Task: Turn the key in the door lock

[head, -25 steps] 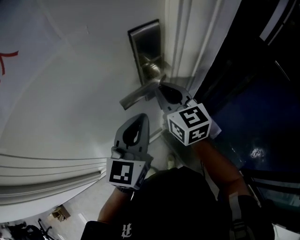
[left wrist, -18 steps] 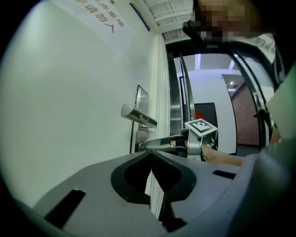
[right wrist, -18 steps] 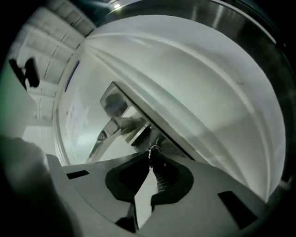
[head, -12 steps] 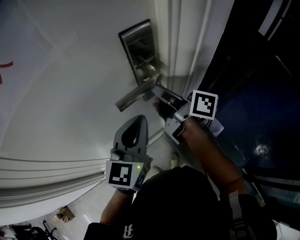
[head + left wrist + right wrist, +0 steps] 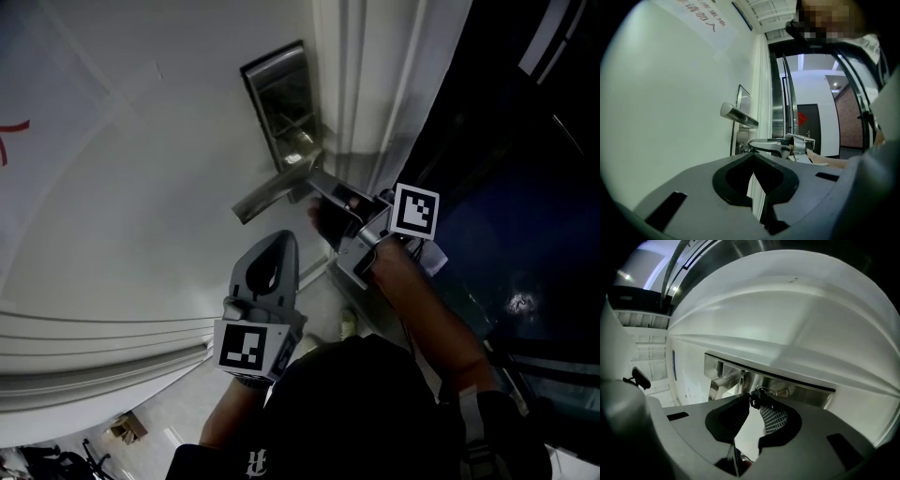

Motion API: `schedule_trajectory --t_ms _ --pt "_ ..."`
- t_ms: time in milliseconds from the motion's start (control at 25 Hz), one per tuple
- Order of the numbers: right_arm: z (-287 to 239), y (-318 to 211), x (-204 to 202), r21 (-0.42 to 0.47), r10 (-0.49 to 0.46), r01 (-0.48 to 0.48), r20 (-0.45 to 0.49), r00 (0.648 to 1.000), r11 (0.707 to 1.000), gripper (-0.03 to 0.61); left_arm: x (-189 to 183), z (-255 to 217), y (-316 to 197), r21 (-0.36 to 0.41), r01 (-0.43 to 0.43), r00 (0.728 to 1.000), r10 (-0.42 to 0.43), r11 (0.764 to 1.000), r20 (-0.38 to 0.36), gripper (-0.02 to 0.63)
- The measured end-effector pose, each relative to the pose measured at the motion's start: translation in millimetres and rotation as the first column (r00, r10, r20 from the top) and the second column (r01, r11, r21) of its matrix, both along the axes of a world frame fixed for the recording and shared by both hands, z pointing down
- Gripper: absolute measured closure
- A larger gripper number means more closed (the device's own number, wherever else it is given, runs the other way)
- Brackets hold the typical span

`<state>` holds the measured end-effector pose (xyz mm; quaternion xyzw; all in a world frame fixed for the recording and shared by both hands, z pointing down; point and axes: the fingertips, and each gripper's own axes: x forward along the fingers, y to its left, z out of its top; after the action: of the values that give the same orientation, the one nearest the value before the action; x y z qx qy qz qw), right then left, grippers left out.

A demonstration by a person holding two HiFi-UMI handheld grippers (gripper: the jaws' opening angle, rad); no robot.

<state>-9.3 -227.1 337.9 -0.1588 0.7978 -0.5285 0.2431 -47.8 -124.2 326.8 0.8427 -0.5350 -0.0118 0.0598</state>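
On the door (image 5: 141, 187), at the lock plate (image 5: 281, 98), the right gripper (image 5: 321, 185) lay rolled on its side, clamped on the key (image 5: 753, 399) at its fingertips just beneath the lever handle (image 5: 272, 192), so the turn was judged under way and completion unconfirmed, while the left gripper (image 5: 278, 240) hung back from the lock, jaws together on nothing.

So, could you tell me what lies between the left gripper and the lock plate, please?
In the head view, the lever handle crosses that stretch, between the left gripper and the lock plate; otherwise only bare door.
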Motion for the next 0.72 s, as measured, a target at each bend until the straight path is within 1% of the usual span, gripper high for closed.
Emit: schedule_trajectory --t_ms 120,200,280,360,440,520,560,600,640,680,720 --pt "-3.5 2.6 9.0 -0.02 0.006 -0.005 0.048 0.999 1.0 0.529 2.8 0.6 -0.8 0.0 -0.009 1.0 0.009 1.0 -0.005 0.606" --pt "-7.4 6.7 15.7 -0.003 0.016 -0.016 0.039 0.999 1.0 0.528 5.4 0.2 -1.0 0.003 -0.019 1.0 0.019 1.0 -0.008 0.606" --pt "-11.4 11.8 20.1 0.054 0.029 -0.027 -0.024 0.999 0.998 0.529 7.1 -0.5 -1.1 0.005 -0.028 1.0 0.028 1.0 -0.009 0.606" --pt "-17.0 16.8 21.1 0.144 0.044 -0.028 -0.115 0.992 0.989 0.529 8.3 -1.7 -0.7 0.009 -0.035 0.999 0.035 0.999 -0.011 0.606" --pt "-22.6 21.7 19.5 0.243 0.067 -0.014 -0.211 0.975 0.97 0.529 9.4 -2.9 0.3 0.012 -0.04 0.999 0.04 0.999 -0.013 0.606" --pt "-23.9 26.1 17.7 0.332 0.109 0.0 -0.309 0.945 0.943 0.529 9.9 -3.4 1.2 0.014 -0.044 0.999 0.044 0.999 -0.013 0.606" --pt "-24.3 27.9 17.1 0.388 0.144 0.01 -0.367 0.919 0.922 0.529 9.8 -3.4 1.5 0.014 -0.046 0.999 0.046 0.999 -0.012 0.606" --pt "-25.3 29.4 16.4 0.456 0.193 0.028 -0.43 0.882 0.889 0.529 9.5 -3.3 1.8 0.014 -0.046 0.999 0.047 0.999 -0.012 0.606" --pt "-26.7 31.1 15.6 0.53 0.251 0.057 -0.492 0.834 0.846 0.529 9.1 -3.2 2.2 0.014 -0.047 0.999 0.047 0.999 -0.012 0.606" --pt "-28.2 33.2 14.3 0.601 0.317 0.099 -0.545 0.776 0.793 0.529 8.7 -3.2 2.7 0.015 -0.047 0.999 0.047 0.999 -0.011 0.606" --pt "-29.4 35.7 12.8 0.663 0.384 0.148 -0.585 0.715 0.734 0.529 8.3 -3.3 3.2 0.015 -0.047 0.999 0.047 0.999 -0.011 0.606"
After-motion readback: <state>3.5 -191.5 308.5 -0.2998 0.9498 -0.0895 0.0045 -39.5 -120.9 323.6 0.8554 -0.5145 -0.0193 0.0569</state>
